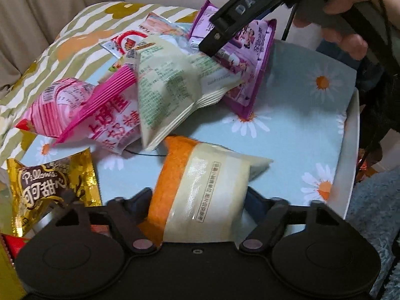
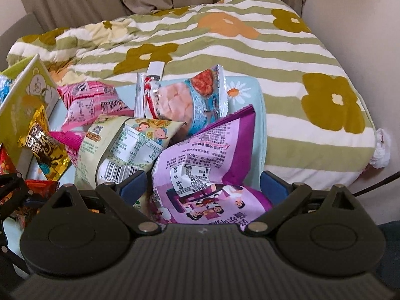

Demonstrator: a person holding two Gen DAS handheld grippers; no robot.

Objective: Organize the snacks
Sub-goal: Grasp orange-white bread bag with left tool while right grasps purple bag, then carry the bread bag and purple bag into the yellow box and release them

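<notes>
My left hand-held gripper (image 1: 197, 207) grips the orange and cream packet (image 1: 200, 187) lying on the daisy-print bench (image 1: 300, 130). My right hand-held gripper (image 2: 202, 190) straddles the purple packet (image 2: 207, 155), contact unclear, beside the snack pile

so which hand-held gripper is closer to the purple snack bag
Right. The right hand-held gripper has the purple snack bag between its fingers, while the left hand-held gripper is farther away, straddling the orange and cream packet.
</notes>
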